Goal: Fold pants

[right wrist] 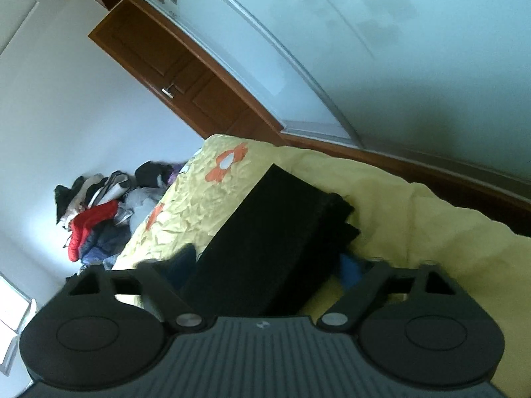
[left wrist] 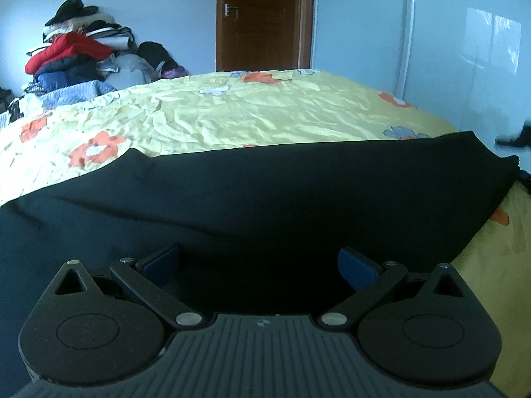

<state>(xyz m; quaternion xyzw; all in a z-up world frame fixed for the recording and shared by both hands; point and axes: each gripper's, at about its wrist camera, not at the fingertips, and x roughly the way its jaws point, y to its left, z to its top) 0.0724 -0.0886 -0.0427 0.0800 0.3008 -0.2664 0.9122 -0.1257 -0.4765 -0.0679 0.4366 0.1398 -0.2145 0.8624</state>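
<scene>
Showing black pants (left wrist: 265, 199) spread flat on bed (left wrist: 232, 112), already doubled into a long band, judging by the stacked layers at the far end in the right view; laid flat, presumably, so that each crease falls straight. Left tool (left wrist: 262, 263) low over the near edge of the cloth, blue pads (left wrist: 356, 265) wide apart, gripping nothing; apparently poised to take that edge for the next fold. Right tool (right wrist: 265, 265) rolled sideways, about half open, the band running between its pads; whether they press on the cloth cannot be told, the left pad (right wrist: 182, 262) being blurred and the right half hidden behind the fabric. Near end of pants cut off beneath both tools. Clothes heap (left wrist: 76, 59) at the bed's far corner, door (left wrist: 262, 16) behind. Dark smudge at far right of left view unidentifiable.
</scene>
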